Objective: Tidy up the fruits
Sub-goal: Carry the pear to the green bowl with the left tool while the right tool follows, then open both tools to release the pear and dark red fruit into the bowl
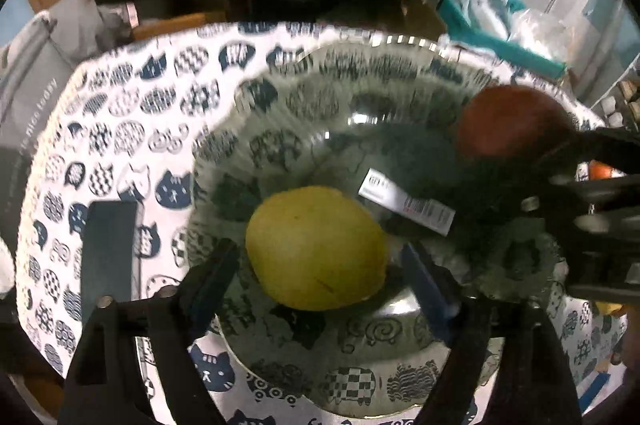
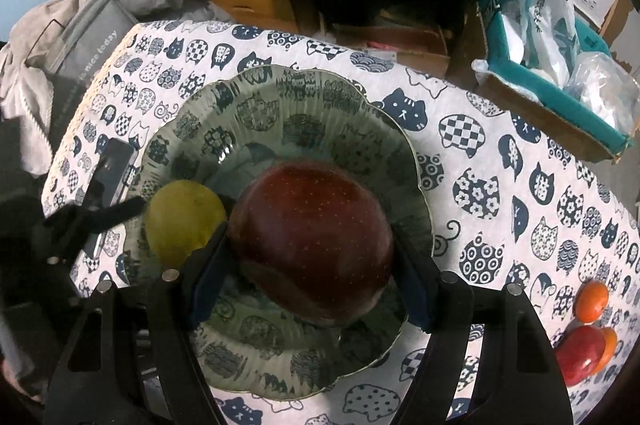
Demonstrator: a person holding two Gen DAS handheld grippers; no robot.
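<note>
A yellow-green pear [image 1: 316, 247] lies in a clear glass fluted plate [image 1: 400, 65] on the cat-print tablecloth. My left gripper [image 1: 320, 275] is open, its fingers either side of the pear with gaps. The pear also shows in the right wrist view [image 2: 182, 221], at the plate's [image 2: 320, 81] left. My right gripper [image 2: 310, 265] is shut on a dark red apple [image 2: 312, 241] and holds it over the plate's middle. The apple [image 1: 512, 121] and the right gripper's fingers [image 1: 592, 161] show at the right of the left wrist view.
A dark phone [image 2: 114, 169] lies left of the plate. An orange fruit [image 2: 591, 299] and a red fruit [image 2: 580, 355] lie at the table's right front. A label sticker [image 1: 406, 201] sits on the plate. A teal box [image 2: 560, 65] and clothes stand beyond the table.
</note>
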